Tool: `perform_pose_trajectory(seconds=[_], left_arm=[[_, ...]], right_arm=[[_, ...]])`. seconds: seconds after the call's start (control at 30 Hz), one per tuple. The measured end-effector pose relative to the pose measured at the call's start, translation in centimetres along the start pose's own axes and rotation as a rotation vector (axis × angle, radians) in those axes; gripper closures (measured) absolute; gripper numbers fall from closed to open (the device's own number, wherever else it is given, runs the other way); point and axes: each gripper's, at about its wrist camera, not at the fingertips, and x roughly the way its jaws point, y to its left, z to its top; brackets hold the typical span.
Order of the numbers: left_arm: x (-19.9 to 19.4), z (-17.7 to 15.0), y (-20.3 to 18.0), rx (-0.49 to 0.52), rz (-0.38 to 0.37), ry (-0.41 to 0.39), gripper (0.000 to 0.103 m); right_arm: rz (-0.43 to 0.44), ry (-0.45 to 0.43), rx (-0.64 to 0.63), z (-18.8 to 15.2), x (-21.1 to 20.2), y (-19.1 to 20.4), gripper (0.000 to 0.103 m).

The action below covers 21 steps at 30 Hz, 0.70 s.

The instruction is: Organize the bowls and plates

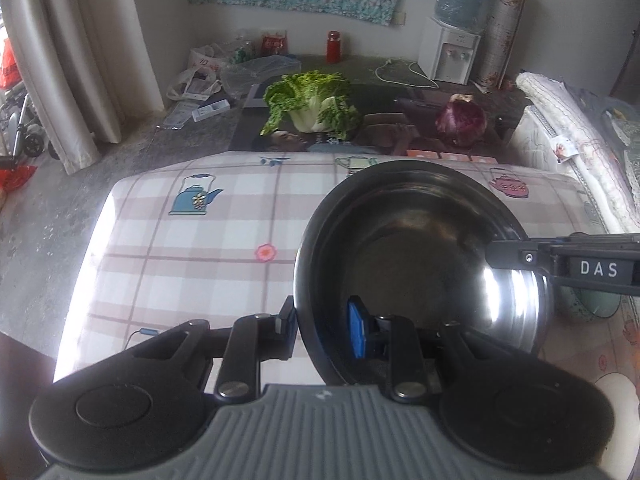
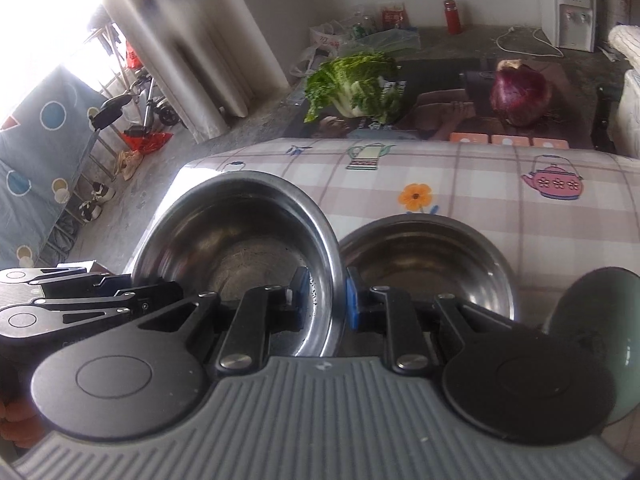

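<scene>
A large steel bowl (image 1: 420,264) is held tilted above the checked tablecloth (image 1: 192,240). My left gripper (image 1: 324,330) is shut on its near left rim. My right gripper (image 2: 328,300) is shut on the bowl's right rim (image 2: 240,248); its fingers reach in from the right in the left wrist view (image 1: 508,256). A second, smaller steel bowl (image 2: 428,264) sits on the cloth just right of the held one. A green plate (image 2: 588,320) lies at the right, also visible in the left wrist view (image 1: 600,306).
Beyond the table's far edge, a leafy cabbage (image 1: 312,104) and a purple cabbage (image 1: 462,120) lie on the floor. A water dispenser (image 1: 452,52) stands at the back right. Bedding rolls (image 1: 580,152) lie to the right, curtains (image 1: 72,60) to the left.
</scene>
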Motion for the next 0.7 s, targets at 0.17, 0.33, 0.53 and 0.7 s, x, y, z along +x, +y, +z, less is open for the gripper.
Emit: perform_pose_trajectory(seconds=[0.17,0.33,0.53,0.7], left_arm=[[1.8,0.8,-3.2,0.041,-0.031,0.009,0.076],[3.8,1.2,-5.4,0.066,-0.045,0.031,0.076],[5.6,1.2,-6.8,0.087,-0.046,0.06,0.076],[6.5,1.0,-7.2,0.105,-0.038,0.069,0.076]], right_arm=[[-0.044,-0.01,0.05,-0.5,-0.9,-3.9,0.085],[-0.08,-0.004,0.083,-1.2,-0.9,-6.7,0.085],[-0.114,0.009,0.101,-1.9,-0.1,-8.5,0.084],[-0.121,0.01,0.103,-2.2,0.4,-9.2,0.084]])
